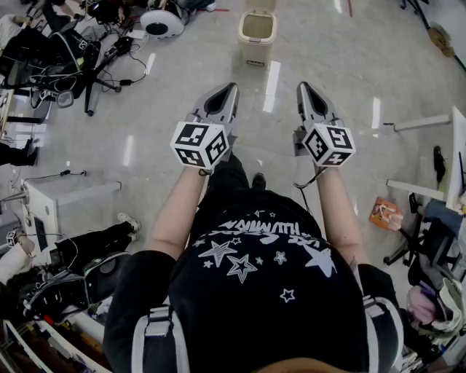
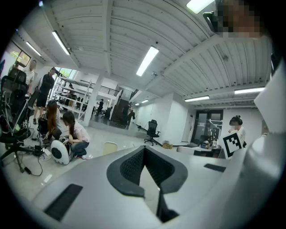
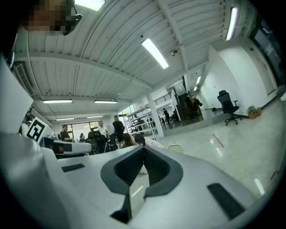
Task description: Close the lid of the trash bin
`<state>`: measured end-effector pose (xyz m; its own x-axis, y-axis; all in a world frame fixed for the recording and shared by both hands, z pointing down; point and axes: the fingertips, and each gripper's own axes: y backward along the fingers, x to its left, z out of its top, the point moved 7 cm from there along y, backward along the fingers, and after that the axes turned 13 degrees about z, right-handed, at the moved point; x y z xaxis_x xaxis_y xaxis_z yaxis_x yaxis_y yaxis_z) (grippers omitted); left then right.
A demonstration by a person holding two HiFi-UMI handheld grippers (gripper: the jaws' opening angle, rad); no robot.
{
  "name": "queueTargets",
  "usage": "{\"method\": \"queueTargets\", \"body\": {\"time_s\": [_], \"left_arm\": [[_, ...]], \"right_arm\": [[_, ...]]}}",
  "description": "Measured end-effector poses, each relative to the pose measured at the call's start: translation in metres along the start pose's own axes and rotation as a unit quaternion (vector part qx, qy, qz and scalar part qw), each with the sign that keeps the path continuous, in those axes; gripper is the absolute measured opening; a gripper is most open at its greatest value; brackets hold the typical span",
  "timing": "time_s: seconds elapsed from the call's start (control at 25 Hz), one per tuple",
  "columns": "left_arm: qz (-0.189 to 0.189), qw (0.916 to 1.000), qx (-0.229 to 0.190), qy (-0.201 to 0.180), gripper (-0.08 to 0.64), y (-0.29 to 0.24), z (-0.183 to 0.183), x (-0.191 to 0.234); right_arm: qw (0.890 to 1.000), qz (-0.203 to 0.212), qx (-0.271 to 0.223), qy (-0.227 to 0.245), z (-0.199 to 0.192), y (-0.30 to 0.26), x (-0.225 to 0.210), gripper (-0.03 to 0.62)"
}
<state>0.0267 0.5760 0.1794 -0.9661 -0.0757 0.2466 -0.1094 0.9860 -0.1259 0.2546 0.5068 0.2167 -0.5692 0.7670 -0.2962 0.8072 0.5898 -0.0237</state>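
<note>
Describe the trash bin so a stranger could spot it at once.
Follow the glossy floor straight ahead, to the top middle of the head view. Right of the cable tangle stands the bin: a beige box, alone, lid up and mouth open.

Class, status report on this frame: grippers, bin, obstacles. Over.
Left gripper shut, empty. Right gripper shut, empty. Trash bin ahead, lid open, untouched. Only floor between.

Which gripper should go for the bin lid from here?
Left, marginally. The trash bin, lid up, stands well ahead, slightly nearer the left gripper than the right gripper. Both are shut and empty.
</note>
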Motion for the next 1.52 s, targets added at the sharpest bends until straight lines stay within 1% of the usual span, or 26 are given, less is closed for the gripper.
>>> {"method": "queueTargets", "body": {"time_s": [0.16, 0.36, 0.56, 0.92, 1.08, 1.28, 1.36, 1.52], "left_arm": [[-0.009, 0.9999, -0.007, 0.001, 0.012, -0.019, 0.009, 0.015], [-0.027, 0.9996, -0.008, -0.001, 0.011, -0.064, 0.024, 0.039], [-0.041, 0.9992, 0.001, -0.002, 0.011, -0.111, 0.042, 0.075], [-0.068, 0.9977, 0.007, 0.003, 0.012, -0.177, 0.076, 0.147], [-0.074, 0.9971, 0.01, 0.013, 0.012, -0.204, 0.087, 0.178], [-0.092, 0.9956, 0.015, 0.015, 0.011, -0.228, 0.092, 0.204], [-0.092, 0.9955, 0.015, 0.012, 0.011, -0.237, 0.094, 0.211], [-0.095, 0.9951, 0.02, 0.017, 0.011, -0.254, 0.092, 0.213]], "right_arm": [[1.0, -0.008, -0.002, 0.006, 0.003, -0.016, -0.005, 0.006], [0.999, -0.032, -0.009, 0.001, 0.013, -0.05, -0.028, 0.006], [0.998, -0.051, -0.018, -0.014, 0.022, -0.105, -0.047, 0.006], [0.998, -0.069, -0.012, -0.003, 0.04, -0.206, -0.053, 0.006], [0.996, -0.084, -0.015, 0.001, 0.047, -0.243, -0.059, 0.006], [0.994, -0.106, -0.013, 0.005, 0.047, -0.269, -0.063, 0.006], [0.994, -0.111, -0.009, 0.002, 0.046, -0.277, -0.066, 0.006], [0.993, -0.118, -0.003, 0.001, 0.045, -0.283, -0.076, 0.006]]}}
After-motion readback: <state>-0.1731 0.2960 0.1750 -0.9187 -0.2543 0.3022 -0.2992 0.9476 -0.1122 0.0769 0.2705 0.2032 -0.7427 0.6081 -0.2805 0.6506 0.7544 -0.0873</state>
